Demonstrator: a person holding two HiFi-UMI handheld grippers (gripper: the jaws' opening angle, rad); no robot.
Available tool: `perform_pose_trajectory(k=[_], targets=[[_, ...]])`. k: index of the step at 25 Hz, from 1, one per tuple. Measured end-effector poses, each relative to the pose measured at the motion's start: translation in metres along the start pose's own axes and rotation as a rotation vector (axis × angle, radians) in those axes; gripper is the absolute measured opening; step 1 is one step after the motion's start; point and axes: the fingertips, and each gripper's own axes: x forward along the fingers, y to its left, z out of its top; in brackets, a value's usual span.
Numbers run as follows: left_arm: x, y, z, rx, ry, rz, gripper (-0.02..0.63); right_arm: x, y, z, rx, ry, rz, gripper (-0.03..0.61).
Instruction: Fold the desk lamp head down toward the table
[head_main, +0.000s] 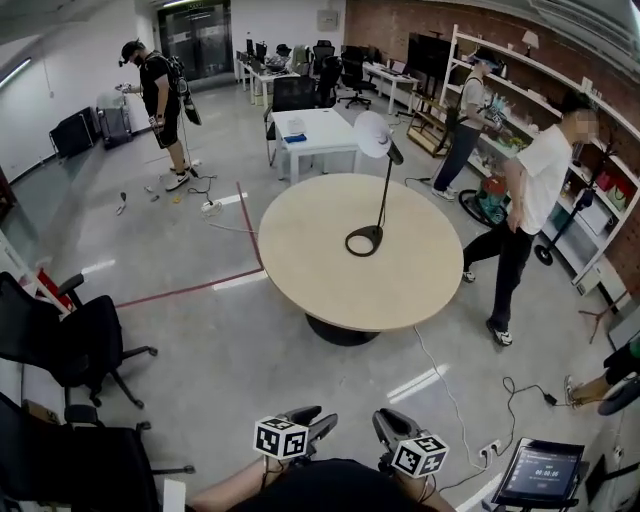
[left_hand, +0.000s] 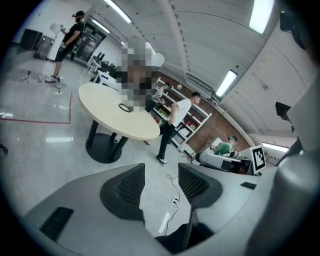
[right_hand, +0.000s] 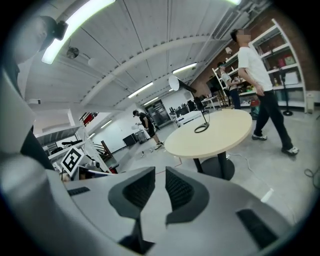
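The desk lamp (head_main: 384, 190) stands upright on the round beige table (head_main: 330, 280): a black ring base (head_main: 364, 241), a thin black stem and a white head (head_main: 373, 133) raised high. It also shows far off in the left gripper view as the ring base (left_hand: 124, 107), and in the right gripper view as the lamp (right_hand: 202, 120) with its head (right_hand: 174, 82) up. My left gripper (head_main: 316, 422) and right gripper (head_main: 384, 426) are low near my body, well short of the table. The left gripper (left_hand: 161, 182) is open and empty. The right gripper (right_hand: 160, 186) holds nothing, with a narrow gap between its pads.
A person in a white shirt (head_main: 530, 200) walks close to the table's right side. Other people stand at the far left (head_main: 160, 85) and by the shelves (head_main: 468, 110). Black office chairs (head_main: 70, 340) sit at the left, a floor cable (head_main: 440, 370) runs from the table, and a tablet (head_main: 540, 472) is at lower right.
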Motion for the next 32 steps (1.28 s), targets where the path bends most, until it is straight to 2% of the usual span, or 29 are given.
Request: perform_pose_trajectory(k=[5, 12, 17, 23, 27, 32], targets=[[-0.002, 0.030, 0.015, -0.055, -0.012, -0.018, 0.216, 0.023, 0.000, 0.009, 0.021, 0.014, -0.048, 0.067], [0.010, 0.049, 0.010, -0.087, 0.059, -0.023, 0.216, 0.041, -0.003, 0.007, 0.033, 0.052, -0.054, 0.067], [0.031, 0.051, 0.027, -0.060, 0.082, -0.007, 0.216, 0.059, -0.025, 0.017, 0.078, 0.051, -0.034, 0.067], [0.062, 0.064, 0.067, -0.057, 0.049, 0.057, 0.216, 0.090, -0.060, 0.056, 0.064, 0.039, 0.022, 0.067], [0.096, 0.056, 0.096, -0.049, 0.024, 0.074, 0.216, 0.103, -0.089, 0.084, 0.041, 0.043, 0.056, 0.067], [0.132, 0.043, 0.120, -0.005, 0.015, 0.087, 0.216, 0.111, -0.125, 0.102, 0.063, 0.051, 0.082, 0.067]])
